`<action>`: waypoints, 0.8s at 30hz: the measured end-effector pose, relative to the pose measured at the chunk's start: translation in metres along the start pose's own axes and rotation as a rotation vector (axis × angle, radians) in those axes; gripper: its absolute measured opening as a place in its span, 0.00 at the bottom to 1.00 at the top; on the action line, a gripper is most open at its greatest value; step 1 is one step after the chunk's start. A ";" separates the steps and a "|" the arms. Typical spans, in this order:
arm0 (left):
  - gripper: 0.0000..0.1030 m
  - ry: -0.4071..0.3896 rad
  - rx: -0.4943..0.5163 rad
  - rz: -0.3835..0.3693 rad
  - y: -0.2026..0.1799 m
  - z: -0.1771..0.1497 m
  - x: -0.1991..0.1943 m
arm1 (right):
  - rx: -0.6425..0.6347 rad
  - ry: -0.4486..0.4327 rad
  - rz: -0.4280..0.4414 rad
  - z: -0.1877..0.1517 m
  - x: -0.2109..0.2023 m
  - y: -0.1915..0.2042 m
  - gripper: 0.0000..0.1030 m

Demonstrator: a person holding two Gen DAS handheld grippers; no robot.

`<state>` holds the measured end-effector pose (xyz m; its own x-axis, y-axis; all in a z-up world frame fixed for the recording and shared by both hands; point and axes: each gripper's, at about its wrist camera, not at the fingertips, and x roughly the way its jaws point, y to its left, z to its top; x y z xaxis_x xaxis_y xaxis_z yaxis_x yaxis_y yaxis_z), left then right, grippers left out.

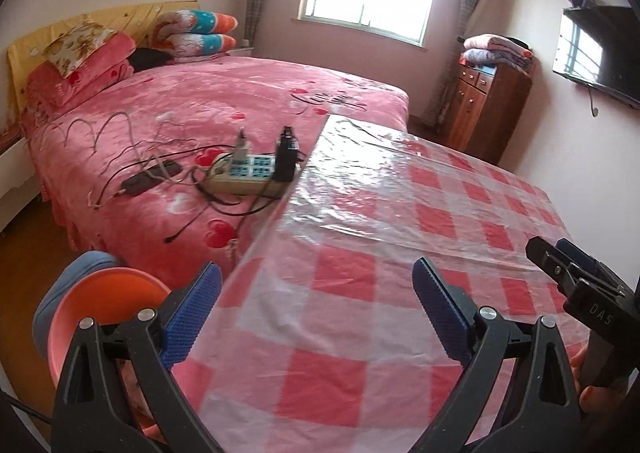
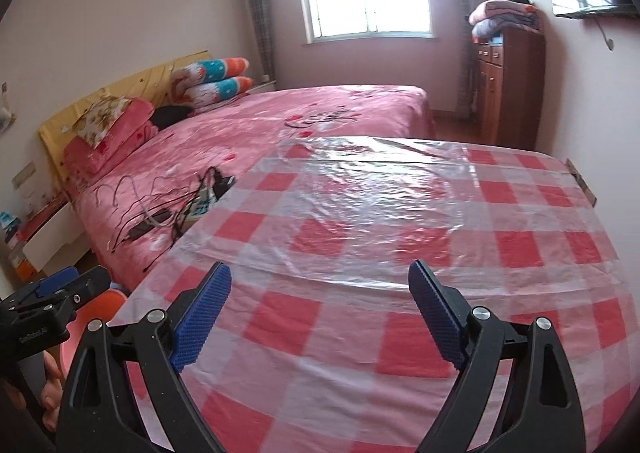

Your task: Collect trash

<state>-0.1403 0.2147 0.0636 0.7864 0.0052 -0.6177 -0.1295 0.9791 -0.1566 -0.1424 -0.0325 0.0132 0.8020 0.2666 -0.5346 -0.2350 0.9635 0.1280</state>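
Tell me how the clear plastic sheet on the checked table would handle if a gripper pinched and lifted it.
The clear plastic sheet is wrinkled and glossy, so probably thin, floppy and slippery. It looks light and would likely drape. It may drag across the checked tablecloth.

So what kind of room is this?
It looks like a bedroom in someone's home. There is a big bed with a pink cover, pillows stacked by its headboard, and a wooden cabinet with folded blankets on top.

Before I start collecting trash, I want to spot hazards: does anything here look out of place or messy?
Yes. A power strip with plugged-in chargers lies on the pink bed amid tangled cables, right beside the checkered table. Electrics on bedding look odd. No trash shows on the table.
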 end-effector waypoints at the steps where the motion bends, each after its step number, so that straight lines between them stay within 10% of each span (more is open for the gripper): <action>1: 0.94 0.001 0.008 -0.005 -0.007 0.000 0.001 | 0.004 -0.003 -0.006 -0.001 -0.001 -0.004 0.87; 24: 0.94 0.021 0.146 -0.085 -0.121 -0.001 0.031 | 0.123 -0.076 -0.173 -0.008 -0.028 -0.108 0.87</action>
<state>-0.1010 0.0960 0.0622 0.7775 -0.0813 -0.6237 0.0272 0.9950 -0.0957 -0.1442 -0.1447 0.0077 0.8646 0.0941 -0.4936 -0.0257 0.9893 0.1436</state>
